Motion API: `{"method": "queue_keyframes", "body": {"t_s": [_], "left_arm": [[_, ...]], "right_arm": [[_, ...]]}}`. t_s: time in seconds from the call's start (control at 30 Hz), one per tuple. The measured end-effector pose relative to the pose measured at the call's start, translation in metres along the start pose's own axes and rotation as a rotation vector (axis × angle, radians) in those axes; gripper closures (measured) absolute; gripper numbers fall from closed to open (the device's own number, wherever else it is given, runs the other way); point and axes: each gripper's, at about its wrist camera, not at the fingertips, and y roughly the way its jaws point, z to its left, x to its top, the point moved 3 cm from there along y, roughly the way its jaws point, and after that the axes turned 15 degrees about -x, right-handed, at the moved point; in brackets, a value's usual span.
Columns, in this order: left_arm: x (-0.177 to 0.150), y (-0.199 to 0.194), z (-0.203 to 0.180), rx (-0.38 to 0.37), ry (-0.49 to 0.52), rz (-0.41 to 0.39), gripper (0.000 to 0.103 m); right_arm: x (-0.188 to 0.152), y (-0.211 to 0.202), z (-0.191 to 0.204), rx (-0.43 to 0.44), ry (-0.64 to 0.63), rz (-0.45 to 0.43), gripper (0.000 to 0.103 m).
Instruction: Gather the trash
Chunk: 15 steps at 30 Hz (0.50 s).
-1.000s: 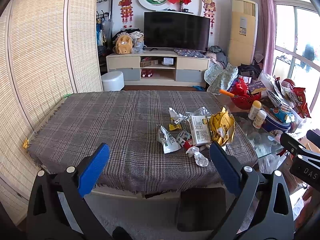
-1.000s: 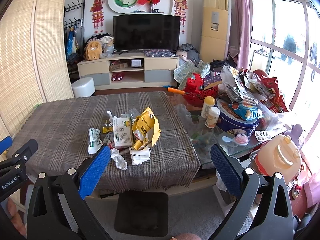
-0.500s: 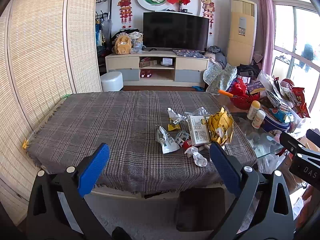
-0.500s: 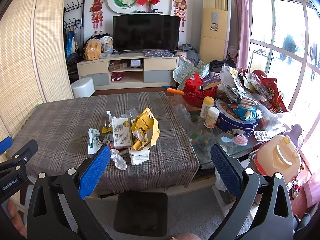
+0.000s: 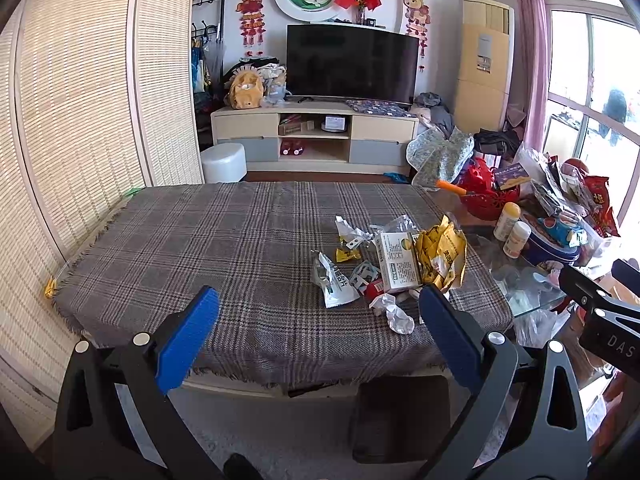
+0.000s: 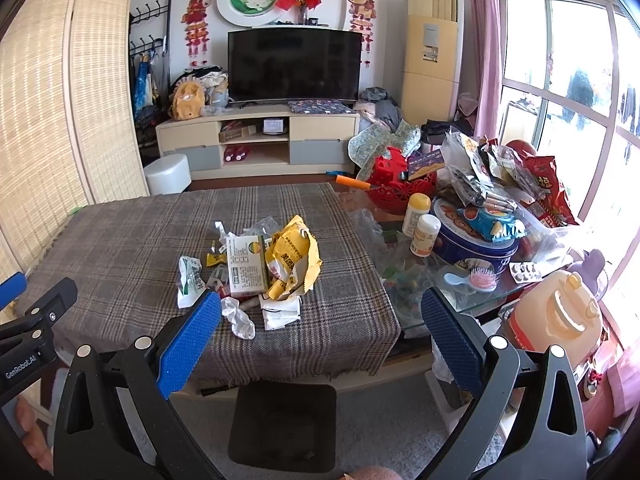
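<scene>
1. Hovering short of the near table edge in the left wrist view, the left gripper (image 5: 318, 316) is level and aimed forward, its blue-padded jaws spread wide and holding nothing.
2. Ahead of it and toward its right finger, the trash pile (image 5: 394, 262) lies on the plaid cloth (image 5: 208, 248), a woven grey fabric with a fringed hem.
3. In that pile, a crumpled yellow wrapper (image 5: 442, 254) touches a flat white carton (image 5: 398, 262); a torn white pouch (image 5: 334, 282) and a wadded tissue (image 5: 396, 314) lie nearest the tool.
4. Below the jaws, a dark square bin (image 5: 402, 416) stands on the floor against the table.
5. In the right wrist view, the right gripper (image 6: 320, 312) is likewise level and released, its textured blue pads (image 6: 190, 342) far apart and empty.
6. The same pile sits ahead, toward its left finger, the tissue just beside that pad's tip in the picture.
7. Beyond the right finger, a glass tabletop (image 6: 432, 280) carries a round blue tin (image 6: 472, 242), two capped bottles (image 6: 420, 226) and a pink hairbrush (image 6: 482, 280).
8. The bin's open top lies directly beneath the jaws.
</scene>
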Motion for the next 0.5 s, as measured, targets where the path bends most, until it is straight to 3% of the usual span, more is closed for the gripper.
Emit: {"method": "queue_keyframes", "body": {"t_s": [0.5], "left_arm": [[0.0001, -0.0008, 0.0033, 0.005, -0.001, 0.001, 0.008]], "right_arm": [[-0.0018, 0.0011, 0.0023, 0.000, 0.003, 0.005, 0.003]]}}
